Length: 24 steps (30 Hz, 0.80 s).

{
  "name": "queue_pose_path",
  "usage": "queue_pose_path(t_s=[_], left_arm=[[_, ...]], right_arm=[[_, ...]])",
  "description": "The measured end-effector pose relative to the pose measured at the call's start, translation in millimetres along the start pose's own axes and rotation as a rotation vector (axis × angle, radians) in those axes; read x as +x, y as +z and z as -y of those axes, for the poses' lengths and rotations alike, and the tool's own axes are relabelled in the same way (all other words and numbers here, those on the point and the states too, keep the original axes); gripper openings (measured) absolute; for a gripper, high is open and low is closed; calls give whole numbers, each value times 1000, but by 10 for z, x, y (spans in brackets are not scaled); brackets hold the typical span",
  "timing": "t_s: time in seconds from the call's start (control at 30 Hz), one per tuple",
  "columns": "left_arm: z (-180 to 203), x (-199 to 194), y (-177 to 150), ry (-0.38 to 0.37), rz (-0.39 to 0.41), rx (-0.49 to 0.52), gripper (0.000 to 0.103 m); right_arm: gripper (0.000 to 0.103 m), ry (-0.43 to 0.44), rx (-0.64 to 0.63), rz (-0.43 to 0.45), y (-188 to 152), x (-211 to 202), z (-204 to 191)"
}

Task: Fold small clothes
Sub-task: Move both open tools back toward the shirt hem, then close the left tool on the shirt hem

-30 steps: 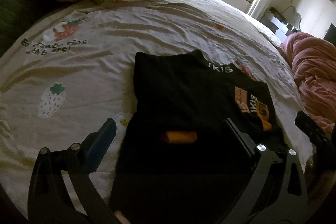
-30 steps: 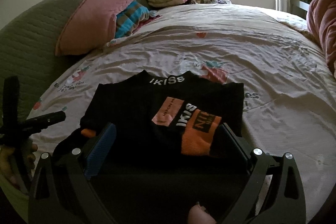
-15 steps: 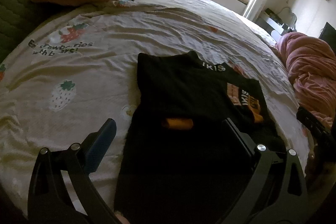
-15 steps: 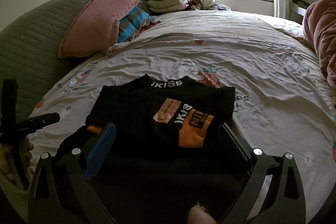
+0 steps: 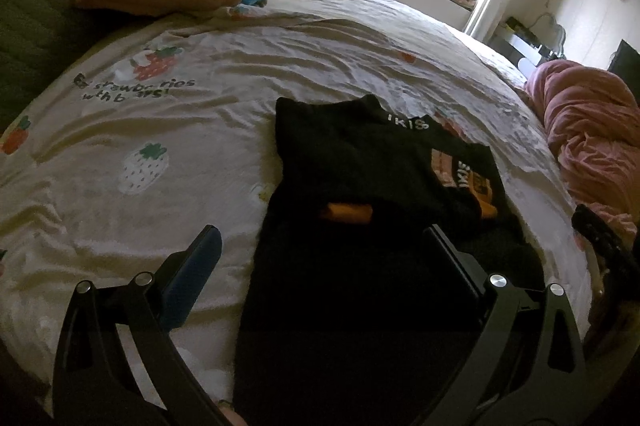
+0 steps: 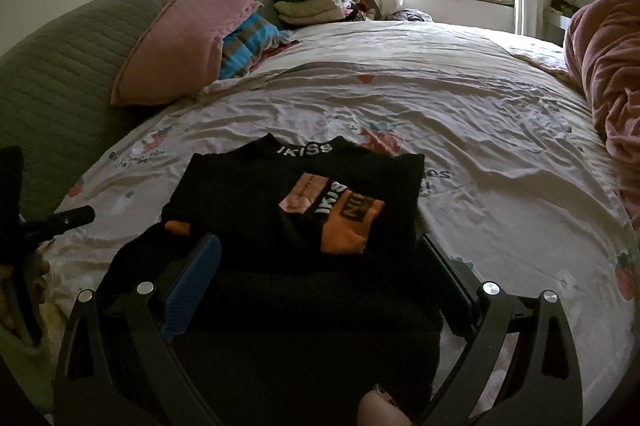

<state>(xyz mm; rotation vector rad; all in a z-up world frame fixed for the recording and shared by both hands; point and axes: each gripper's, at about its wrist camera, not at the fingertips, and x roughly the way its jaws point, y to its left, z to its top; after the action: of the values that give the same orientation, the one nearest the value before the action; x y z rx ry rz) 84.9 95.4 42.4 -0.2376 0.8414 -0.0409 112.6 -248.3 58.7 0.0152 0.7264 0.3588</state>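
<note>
A small black top [image 5: 352, 162] with a white "IKISS" collar band and orange sleeve patches lies partly folded on the bed; it also shows in the right wrist view [image 6: 296, 210]. Its sleeves are folded onto the body. My left gripper [image 5: 320, 238] is open and empty above the garment's near left part. My right gripper [image 6: 320, 246] is open and empty above its near edge. Each gripper shows at the edge of the other's view.
The strawberry-print sheet [image 5: 140, 154] covers the bed. A pink pillow [image 6: 180, 46] and striped cloth [image 6: 248, 42] lie at the headboard, folded clothes [image 6: 308, 2] behind. A pink blanket [image 5: 588, 130] is heaped on the right side.
Both grippers have pulled back and up from the garment, which now looks smaller and farther away. Both stayed open and empty.
</note>
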Motion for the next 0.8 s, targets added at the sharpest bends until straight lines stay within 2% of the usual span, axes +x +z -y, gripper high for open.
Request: queue_pose_path(t_s=[0.43,0.8], left_arm=[[-117,-152,-222,44,-12,-3,93],[-226,-166,-489,107,-43,15,93]], right_arm=[[97,-9,-16,-31,-219,-153,31],[97,-8,-37,-100,-481,-182,30]])
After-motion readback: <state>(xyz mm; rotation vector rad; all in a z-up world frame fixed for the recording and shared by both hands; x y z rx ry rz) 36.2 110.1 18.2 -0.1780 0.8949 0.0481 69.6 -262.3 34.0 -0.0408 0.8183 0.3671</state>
